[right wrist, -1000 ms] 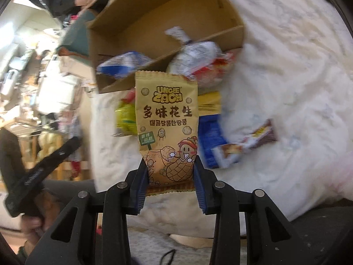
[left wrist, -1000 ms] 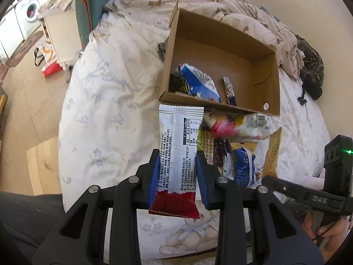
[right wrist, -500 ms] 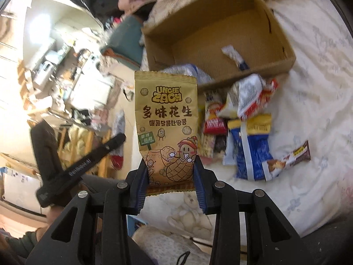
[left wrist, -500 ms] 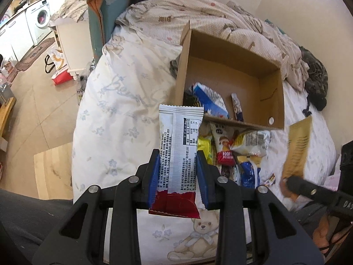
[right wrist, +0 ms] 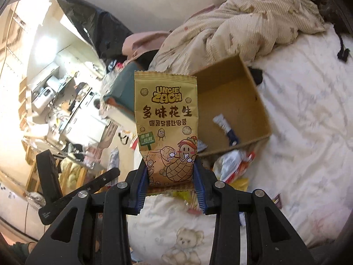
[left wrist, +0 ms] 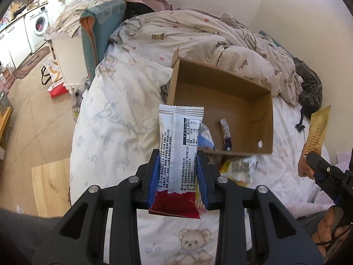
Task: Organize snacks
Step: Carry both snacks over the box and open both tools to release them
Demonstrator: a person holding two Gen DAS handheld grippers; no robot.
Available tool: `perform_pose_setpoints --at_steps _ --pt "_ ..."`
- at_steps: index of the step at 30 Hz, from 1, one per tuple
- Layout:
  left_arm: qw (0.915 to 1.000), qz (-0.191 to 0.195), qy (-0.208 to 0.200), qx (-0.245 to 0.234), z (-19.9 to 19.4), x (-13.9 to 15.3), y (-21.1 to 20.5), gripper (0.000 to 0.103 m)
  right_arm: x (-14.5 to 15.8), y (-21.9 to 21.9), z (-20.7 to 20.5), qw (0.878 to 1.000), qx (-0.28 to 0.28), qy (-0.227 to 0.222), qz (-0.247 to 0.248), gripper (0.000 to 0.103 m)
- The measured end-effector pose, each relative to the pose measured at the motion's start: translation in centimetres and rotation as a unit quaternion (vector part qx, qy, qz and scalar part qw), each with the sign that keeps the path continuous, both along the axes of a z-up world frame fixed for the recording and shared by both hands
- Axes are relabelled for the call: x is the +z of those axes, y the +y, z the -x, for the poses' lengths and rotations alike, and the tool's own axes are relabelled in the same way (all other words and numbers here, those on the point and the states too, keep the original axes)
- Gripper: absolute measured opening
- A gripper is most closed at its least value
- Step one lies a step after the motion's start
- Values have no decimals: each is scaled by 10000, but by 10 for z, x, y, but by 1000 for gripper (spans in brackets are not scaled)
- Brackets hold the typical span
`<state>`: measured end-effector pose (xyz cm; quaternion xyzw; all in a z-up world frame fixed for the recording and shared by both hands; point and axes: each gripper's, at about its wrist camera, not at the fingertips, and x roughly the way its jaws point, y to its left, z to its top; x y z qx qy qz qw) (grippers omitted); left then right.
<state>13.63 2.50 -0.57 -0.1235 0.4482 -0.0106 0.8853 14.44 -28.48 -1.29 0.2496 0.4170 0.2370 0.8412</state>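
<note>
My left gripper is shut on a white and red snack bar, held upright above the bed. My right gripper is shut on a tan peanut packet, which also shows at the right edge of the left wrist view as the peanut packet. Beyond both lies an open cardboard box, also seen as the box, holding a small dark bar and a blue-white packet. Loose snacks lie on the bed before the box's near wall.
The bed's white bear-print sheet carries everything. A rumpled beige quilt lies behind the box. A teal cushion, a white cabinet and a washing machine stand at the left. A dark garment lies at the right.
Both grippers have risen with their packets still held. The box and loose snacks now sit lower and farther off in both views, with more of the room showing.
</note>
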Motion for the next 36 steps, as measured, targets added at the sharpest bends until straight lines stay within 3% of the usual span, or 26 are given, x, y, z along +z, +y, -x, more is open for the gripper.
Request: perform_pose_setpoints --at_steps 13,18,22,26,29,36 --pt "9983 -309 -352 -340 -89 29 -22 28 6 -4 -81 9981 -367 -11 503 39" --pt "9990 -133 -256 -343 -107 -2 -22 28 -15 -4 -107 9951 -512 17 844 39" --pt "9991 -146 9 -397 -112 -26 -22 28 -42 -8 -115 9940 -597 451 799 39" --pt "9984 -349 -63 -432 -114 -31 -22 28 -48 -1 -120 9907 -487 454 1184 39" --pt "9987 -189 -68 -474 -118 -33 -23 28 -55 2 -125 9890 -485 586 1269 39" --pt "9974 -363 -25 -617 -125 -41 -35 28 -72 1 -129 9856 -466 937 1328 39"
